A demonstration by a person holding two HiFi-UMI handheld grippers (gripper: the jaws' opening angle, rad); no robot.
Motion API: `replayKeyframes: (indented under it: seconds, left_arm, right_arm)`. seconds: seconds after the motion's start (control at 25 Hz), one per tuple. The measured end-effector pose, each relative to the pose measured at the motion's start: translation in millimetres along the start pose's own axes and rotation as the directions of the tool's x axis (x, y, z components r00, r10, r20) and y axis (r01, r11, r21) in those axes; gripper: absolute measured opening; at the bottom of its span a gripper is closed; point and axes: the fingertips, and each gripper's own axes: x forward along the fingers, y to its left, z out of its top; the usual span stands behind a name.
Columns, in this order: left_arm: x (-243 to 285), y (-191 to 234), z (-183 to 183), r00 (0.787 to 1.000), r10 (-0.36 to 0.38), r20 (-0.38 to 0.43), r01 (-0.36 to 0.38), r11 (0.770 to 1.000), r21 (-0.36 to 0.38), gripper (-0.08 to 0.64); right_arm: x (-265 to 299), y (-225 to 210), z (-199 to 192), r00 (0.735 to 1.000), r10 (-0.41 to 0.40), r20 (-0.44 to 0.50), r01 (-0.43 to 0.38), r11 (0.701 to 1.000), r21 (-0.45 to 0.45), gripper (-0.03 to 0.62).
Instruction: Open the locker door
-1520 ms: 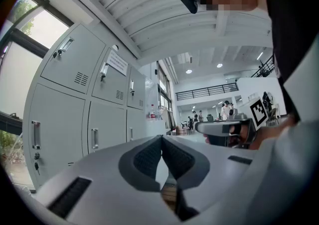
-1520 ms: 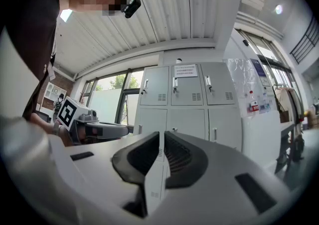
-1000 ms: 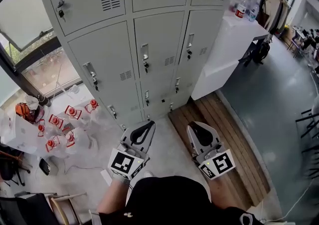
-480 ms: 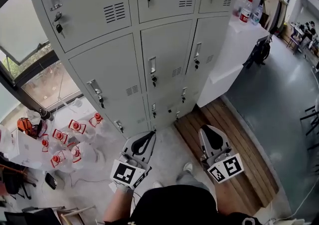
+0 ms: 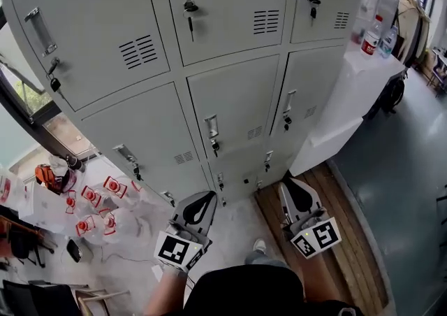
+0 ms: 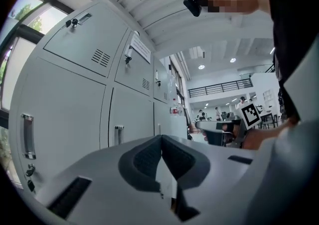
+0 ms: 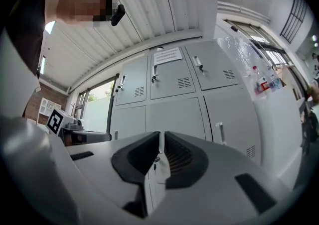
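Note:
A bank of grey metal lockers [image 5: 230, 91] fills the head view, every door closed, with a key hanging in each lock. The middle-row centre door [image 5: 230, 98] has a handle [image 5: 211, 126] on its left side. My left gripper [image 5: 209, 196] is held low in front of the bottom row, shut and empty. My right gripper [image 5: 286, 186] is beside it, also shut and empty. The left gripper view shows the left gripper [image 6: 161, 138] well short of the locker doors [image 6: 65, 114]. In the right gripper view, the right gripper [image 7: 160, 134] points up at the lockers [image 7: 174, 94], apart from them.
A white counter [image 5: 349, 84] with bottles [image 5: 370, 36] adjoins the lockers on the right. A wooden platform [image 5: 349, 238] lies under it. Plastic bags of red-capped bottles [image 5: 91, 203] lie on the floor at left, by a window [image 5: 28, 91].
The head view has moved closer to the lockers and tilted up, so the upper doors loom larger. Both grippers stay low and shut, shifted slightly.

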Motion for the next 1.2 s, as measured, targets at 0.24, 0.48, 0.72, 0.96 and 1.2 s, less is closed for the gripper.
replayKeyframes:
  seconds: [0.24, 0.48, 0.72, 0.96, 1.2]
  left_arm:
    - [57.4, 12.0, 19.2, 0.992, 0.123, 0.022, -0.124, 0.992, 0.029, 0.023]
    - [83.0, 29.6, 36.4, 0.972, 0.229, 0.048, -0.233, 0.97, 0.077, 0.023]
    - [77.8, 55.5, 76.5, 0.952, 0.272, 0.142, -0.289, 0.951, 0.114, 0.023]
    - [58.2, 84.4, 108.1, 0.941, 0.28, 0.19, -0.31, 0.937, 0.159, 0.023]
    - [48.7, 105.2, 144.0, 0.935, 0.261, 0.239, -0.314, 0.924, 0.218, 0.023]
  right_arm:
    - [48.2, -44.9, 7.3, 0.988, 0.155, 0.01, -0.155, 0.987, 0.03, 0.049]
    - [97.3, -57.2, 10.5, 0.957, 0.289, 0.014, -0.289, 0.957, 0.013, 0.049]
    - [148.9, -29.9, 46.6, 0.918, 0.389, 0.079, -0.387, 0.921, -0.042, 0.049]
    - [191.9, 11.6, 107.3, 0.886, 0.445, 0.129, -0.43, 0.894, -0.127, 0.049]
    - [226.7, 44.2, 183.8, 0.856, 0.481, 0.191, -0.452, 0.874, -0.177, 0.049]
